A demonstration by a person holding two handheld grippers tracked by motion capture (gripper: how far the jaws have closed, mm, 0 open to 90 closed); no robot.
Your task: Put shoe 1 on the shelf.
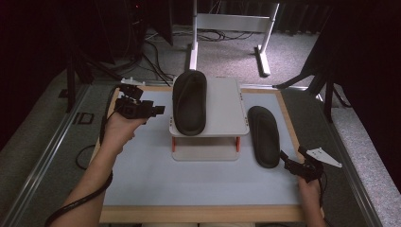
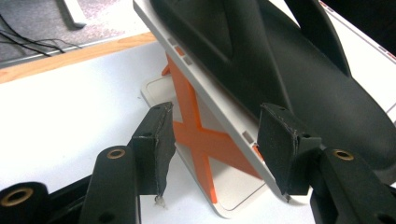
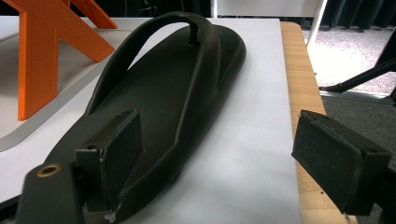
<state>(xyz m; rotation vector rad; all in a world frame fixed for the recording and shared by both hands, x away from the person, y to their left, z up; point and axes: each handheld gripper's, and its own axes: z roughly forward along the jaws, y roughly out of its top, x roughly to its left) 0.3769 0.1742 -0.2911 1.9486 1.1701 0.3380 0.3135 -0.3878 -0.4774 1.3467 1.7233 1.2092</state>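
Tongs in the left hand are sitting apart beside the flip-flop on the stand, holding nothing. Right tongs are gaping wide by the other flip-flop.

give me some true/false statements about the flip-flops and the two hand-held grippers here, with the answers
1. One black flip-flop lies on top of the white stand. True.
2. The second flip-flop lies on the floor. False: it lies on the table mat, right of the stand.
3. The right hand-held gripper is clamped on a flip-flop. False: its jaws are open at the heel end of the second flip-flop.
4. The left hand-held gripper has open jaws pointing at the stand. True.
5. The stand's legs are blue. False: they are orange.
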